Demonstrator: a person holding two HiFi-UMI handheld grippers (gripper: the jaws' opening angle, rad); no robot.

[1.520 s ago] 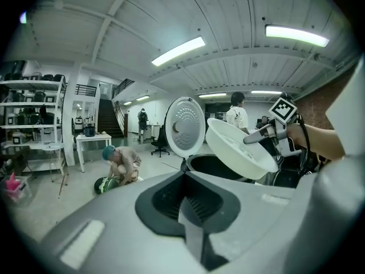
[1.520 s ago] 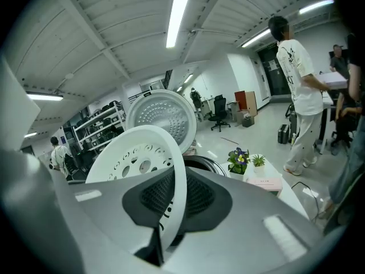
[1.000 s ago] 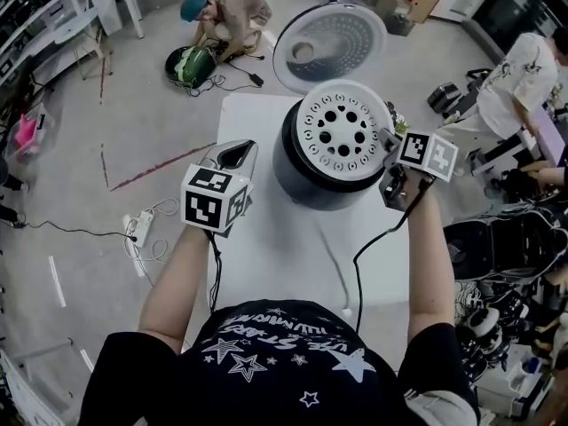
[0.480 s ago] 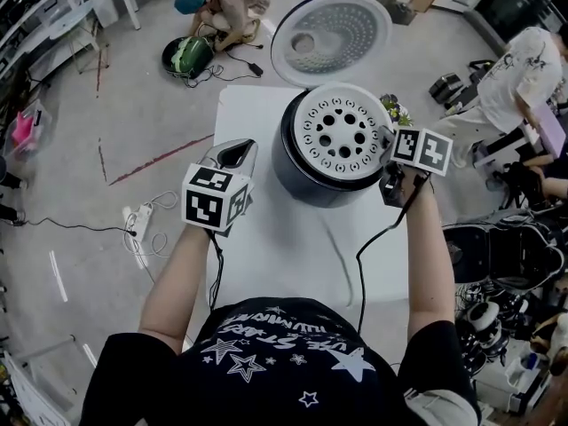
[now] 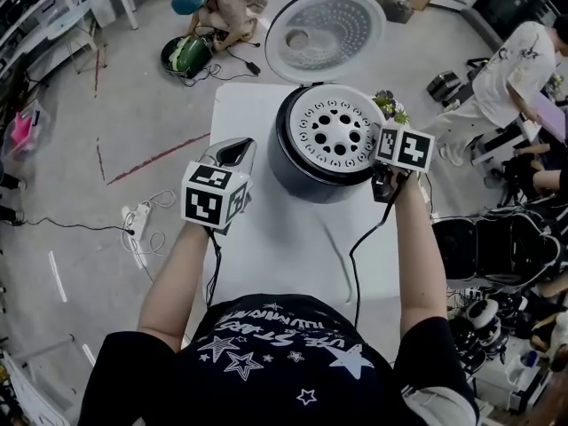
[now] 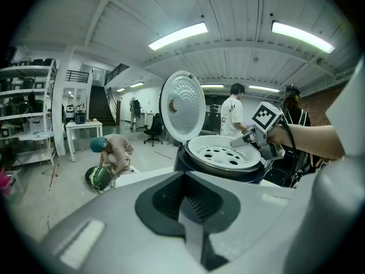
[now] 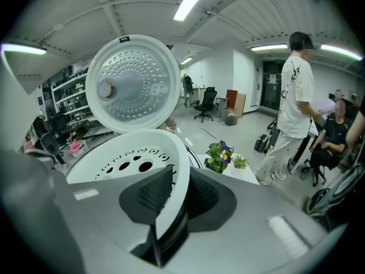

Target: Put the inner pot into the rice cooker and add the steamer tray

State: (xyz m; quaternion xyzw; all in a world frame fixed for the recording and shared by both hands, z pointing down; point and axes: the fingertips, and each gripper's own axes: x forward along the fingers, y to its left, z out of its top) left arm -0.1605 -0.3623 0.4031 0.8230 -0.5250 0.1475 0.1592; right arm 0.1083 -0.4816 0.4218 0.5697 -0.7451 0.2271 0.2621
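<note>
The dark rice cooker (image 5: 302, 171) stands on the white table (image 5: 284, 247) with its lid (image 5: 326, 34) swung open behind it. A white steamer tray (image 5: 333, 131) with round holes sits over the cooker's mouth. My right gripper (image 5: 383, 153) is shut on the tray's right rim; the rim (image 7: 174, 193) runs between its jaws. My left gripper (image 5: 232, 154) hangs left of the cooker, shut with nothing in it. From the left gripper view the tray (image 6: 222, 150) and cooker (image 6: 188, 160) lie ahead. The inner pot is hidden under the tray.
A small potted plant (image 5: 390, 106) stands right behind the cooker (image 7: 221, 154). A person crouches on the floor at the back left (image 5: 217, 11); others stand at the right (image 5: 510, 78). A power strip (image 5: 140, 224) lies left of the table.
The right gripper has carried the steamer tray slightly left and down onto the cooker's mouth. The left gripper has stayed put.
</note>
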